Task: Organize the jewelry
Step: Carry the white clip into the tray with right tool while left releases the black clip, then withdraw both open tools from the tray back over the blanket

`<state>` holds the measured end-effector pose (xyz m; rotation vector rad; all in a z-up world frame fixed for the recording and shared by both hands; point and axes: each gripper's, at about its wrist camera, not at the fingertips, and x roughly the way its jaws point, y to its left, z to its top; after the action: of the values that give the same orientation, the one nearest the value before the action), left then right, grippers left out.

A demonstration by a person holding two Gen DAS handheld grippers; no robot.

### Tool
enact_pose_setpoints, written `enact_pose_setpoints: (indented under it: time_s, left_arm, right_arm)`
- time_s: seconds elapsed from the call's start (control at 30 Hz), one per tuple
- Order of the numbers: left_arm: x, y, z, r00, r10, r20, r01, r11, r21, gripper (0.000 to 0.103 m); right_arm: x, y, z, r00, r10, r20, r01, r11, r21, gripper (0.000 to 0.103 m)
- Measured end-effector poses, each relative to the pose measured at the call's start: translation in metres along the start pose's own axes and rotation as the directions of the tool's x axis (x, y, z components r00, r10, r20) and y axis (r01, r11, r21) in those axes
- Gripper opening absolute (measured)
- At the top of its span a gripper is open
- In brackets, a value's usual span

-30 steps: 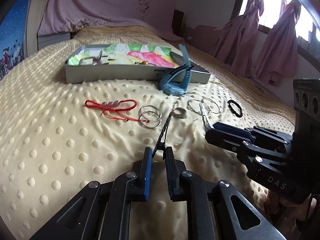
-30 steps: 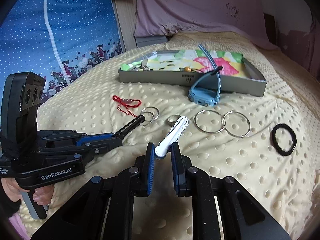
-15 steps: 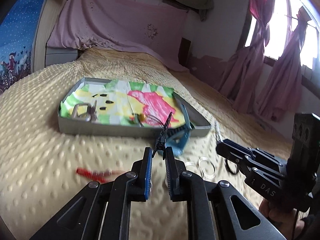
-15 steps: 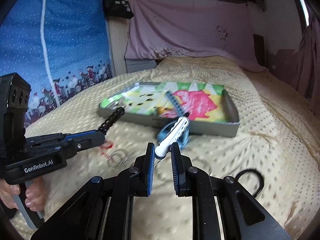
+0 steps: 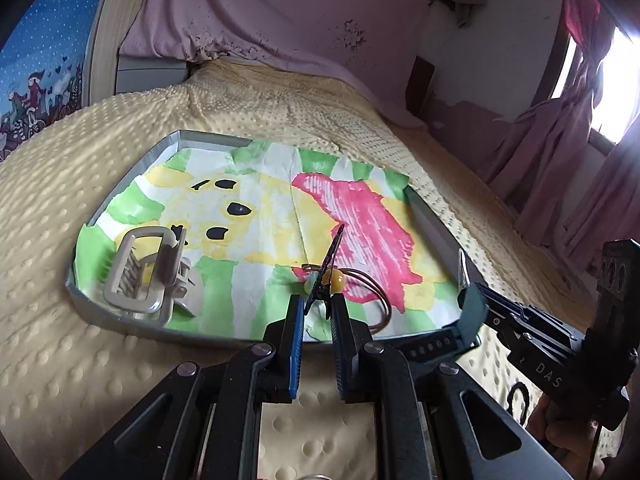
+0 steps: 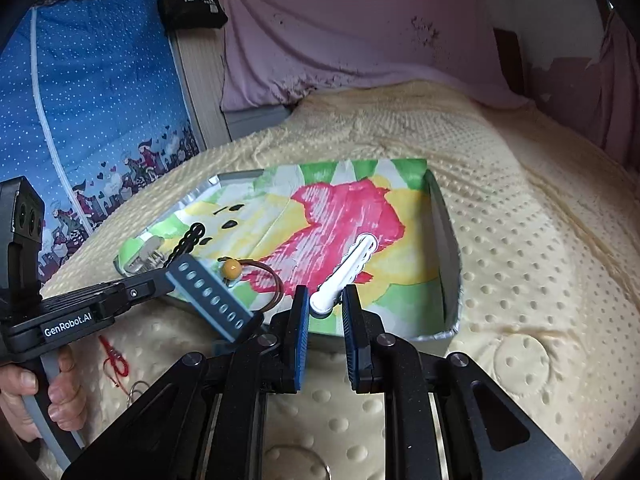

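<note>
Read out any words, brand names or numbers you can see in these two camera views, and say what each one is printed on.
"GenRobot.AI": white lettering on the side of the left claw body, seen from the right wrist view.
"DAS": pale letters on the side of the right claw body, seen from the left wrist view; it may be cut off.
Black bag hanging on the wall: white print, too blurred to read.
Painted paper in the tray: only black blobs, no lettering.

you see dimpled soft yellow blanket (image 5: pixel 52 184), matt grey tray (image 5: pixel 158 152) lined with painted paper (image 5: pixel 276 208), glossy white plastic clip (image 6: pixel 350 268), matt black clip (image 5: pixel 330 264).
</note>
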<state>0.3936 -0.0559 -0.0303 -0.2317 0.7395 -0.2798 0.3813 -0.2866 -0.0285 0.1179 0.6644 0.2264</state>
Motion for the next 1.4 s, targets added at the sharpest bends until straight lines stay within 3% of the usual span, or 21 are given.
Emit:
enact_pose_setpoints:
  time_s: [0.3, 0.47, 0.7, 0.8, 0.83, 0.93, 1.03, 1.23, 1.33, 1.4]
  left_arm:
    - [0.016, -0.003, 0.008, 0.998, 0.022, -0.067, -0.022, 1.000, -0.007, 0.013]
    - [0.020, -0.002, 0.010, 0.995, 0.011, -0.101, -0.013, 1.000, -0.025, 0.013]
    - [0.013, -0.001, 0.006, 0.998, 0.005, -0.061, -0.008, 0.999, -0.040, 0.015]
    - [0.004, -0.005, 0.002, 0.999, 0.013, -0.031, -0.014, 1.000, -0.021, 0.024]
    - [0.002, -0.006, 0.001, 1.000, 0.013, -0.022, -0.014, 1.000, -0.016, 0.033]
    - [-0.014, -0.009, -0.003, 0.998, 0.044, 0.045, -0.044, 0.999, -0.008, 0.077]
    - [-0.029, -0.010, -0.007, 0.993, 0.050, 0.106, -0.051, 0.999, 0.005, 0.080]
    - [-0.060, -0.008, -0.022, 0.977, 0.053, 0.208, -0.052, 0.999, -0.008, 0.103]
    - [-0.076, -0.009, -0.031, 0.965, 0.071, 0.253, -0.075, 0.997, 0.007, 0.103]
    - [-0.085, -0.010, -0.036, 0.958, 0.088, 0.271, -0.097, 0.995, 0.021, 0.103]
  right_arm:
    - [0.039, 0.007, 0.005, 0.990, 0.004, -0.139, -0.008, 0.999, -0.033, 0.015]
    - [0.043, 0.002, 0.003, 0.987, 0.005, -0.158, -0.007, 1.000, -0.013, 0.015]
    - [0.037, -0.002, -0.002, 0.991, 0.005, -0.133, -0.003, 1.000, 0.016, 0.022]
    - [0.027, -0.003, -0.006, 0.995, -0.016, -0.095, 0.018, 1.000, 0.019, 0.034]
    - [0.023, -0.004, -0.007, 0.996, -0.023, -0.080, 0.025, 0.999, 0.025, 0.036]
    - [0.010, -0.008, -0.010, 0.999, -0.037, -0.038, 0.038, 0.998, 0.048, 0.040]
    - [-0.009, -0.012, -0.015, 0.998, -0.056, 0.030, 0.054, 0.996, 0.067, 0.057]
    - [-0.046, -0.016, -0.025, 0.986, -0.078, 0.148, 0.065, 0.994, 0.091, 0.084]
    - [-0.067, -0.016, -0.032, 0.975, -0.086, 0.207, 0.066, 0.993, 0.100, 0.098]
    - [-0.080, -0.013, -0.036, 0.967, -0.088, 0.241, 0.065, 0.993, 0.101, 0.100]
